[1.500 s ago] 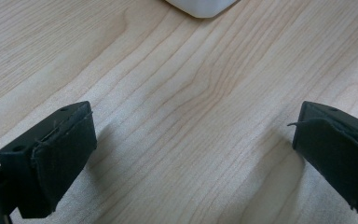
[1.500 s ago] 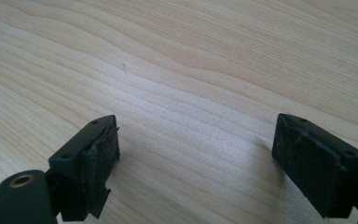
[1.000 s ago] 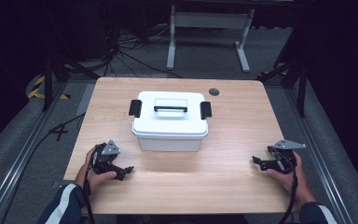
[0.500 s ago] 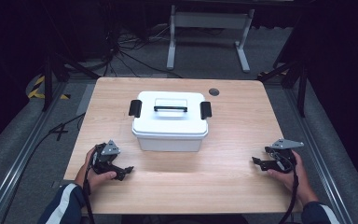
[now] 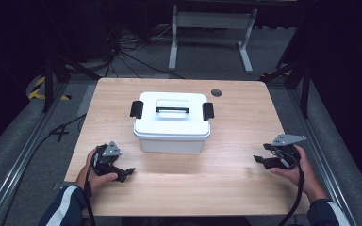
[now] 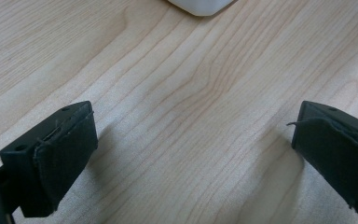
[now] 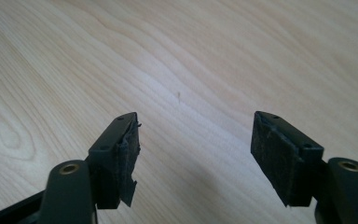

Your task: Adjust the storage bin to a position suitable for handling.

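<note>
A white lidded plastic box (image 5: 172, 122) with a black handle (image 5: 172, 109) and black side latches sits in the middle of the wooden table (image 5: 235, 127). My left gripper (image 5: 125, 172) rests low at the front left of the table, open, its jaws wide apart over bare wood (image 6: 191, 140). A rounded white corner of the box (image 6: 200, 6) peeks in at the top of the left gripper view. At the front right, my right gripper (image 5: 258, 159) is open too, nothing between its jaws (image 7: 193, 149). Both stand apart from the box.
A small dark round disc (image 5: 216, 92) lies on the table behind the box at the right. Beyond the far edge stand a white metal frame (image 5: 209, 28) and cables on the dark floor. Metal rails run along both sides of the table.
The right gripper has shifted slightly toward the front of the table. The left gripper and the box have stayed where they were.
</note>
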Action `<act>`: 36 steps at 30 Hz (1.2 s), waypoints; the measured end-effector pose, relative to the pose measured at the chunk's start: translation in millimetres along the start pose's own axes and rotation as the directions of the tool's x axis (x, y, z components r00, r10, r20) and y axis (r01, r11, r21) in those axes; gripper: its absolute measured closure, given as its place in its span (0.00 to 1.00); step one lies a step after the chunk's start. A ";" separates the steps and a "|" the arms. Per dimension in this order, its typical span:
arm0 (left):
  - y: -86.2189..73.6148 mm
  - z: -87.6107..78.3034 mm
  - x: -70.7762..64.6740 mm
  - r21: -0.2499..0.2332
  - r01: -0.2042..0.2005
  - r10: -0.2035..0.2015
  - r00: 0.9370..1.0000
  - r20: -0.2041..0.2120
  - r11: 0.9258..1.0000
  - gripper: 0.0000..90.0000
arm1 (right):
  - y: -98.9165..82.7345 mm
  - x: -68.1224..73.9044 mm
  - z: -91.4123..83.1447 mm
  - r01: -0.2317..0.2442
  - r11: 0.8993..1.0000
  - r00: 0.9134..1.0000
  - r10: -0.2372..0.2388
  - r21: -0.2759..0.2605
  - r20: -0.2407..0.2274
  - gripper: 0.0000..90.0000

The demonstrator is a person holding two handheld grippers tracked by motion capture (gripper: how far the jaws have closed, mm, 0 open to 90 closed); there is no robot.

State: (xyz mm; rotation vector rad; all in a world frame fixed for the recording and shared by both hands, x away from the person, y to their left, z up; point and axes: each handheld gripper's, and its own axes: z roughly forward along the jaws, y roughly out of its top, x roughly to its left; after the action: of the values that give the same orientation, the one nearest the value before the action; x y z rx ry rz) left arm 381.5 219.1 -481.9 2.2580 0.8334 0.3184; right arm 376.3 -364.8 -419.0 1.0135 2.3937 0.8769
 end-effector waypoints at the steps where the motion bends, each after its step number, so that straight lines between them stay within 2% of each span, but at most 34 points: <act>1: 0.0 0.0 0.0 0.000 0.000 0.000 1.000 0.000 1.000 0.01 | 2.8 0.0 -1.5 0.004 1.000 1.000 -0.004 -0.003 -0.005 0.38; 10: 0.0 0.0 0.0 0.000 0.000 0.000 1.000 0.000 1.000 0.01 | 35.2 0.7 -15.5 0.069 0.997 0.997 -0.070 -0.022 -0.019 0.41; 16: 0.0 0.0 0.0 0.000 0.000 0.000 1.000 0.000 1.000 0.01 | 59.6 3.8 -24.1 0.134 0.990 0.991 -0.135 -0.035 -0.023 0.44; 25: -0.4 0.0 0.0 -0.003 0.001 -0.001 1.000 0.000 1.000 0.01 | 95.5 10.2 -31.6 0.190 0.981 0.980 -0.191 -0.044 -0.045 0.46; 30: -0.3 -0.1 -0.1 -0.002 0.002 -0.002 1.000 0.000 1.000 0.01 | 113.6 14.6 -30.3 0.226 0.974 0.972 -0.227 -0.028 -0.060 0.46; 36: -0.5 0.2 -0.1 -0.005 0.002 -0.002 1.000 0.001 1.000 0.01 | 139.0 20.9 -30.6 0.293 0.956 0.953 -0.294 -0.024 -0.077 0.45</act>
State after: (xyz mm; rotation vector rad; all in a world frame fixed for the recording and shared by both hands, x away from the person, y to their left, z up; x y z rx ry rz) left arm 381.3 219.2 -482.4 2.2520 0.8335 0.3186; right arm 414.0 -286.1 -304.8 0.6040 2.5162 0.8340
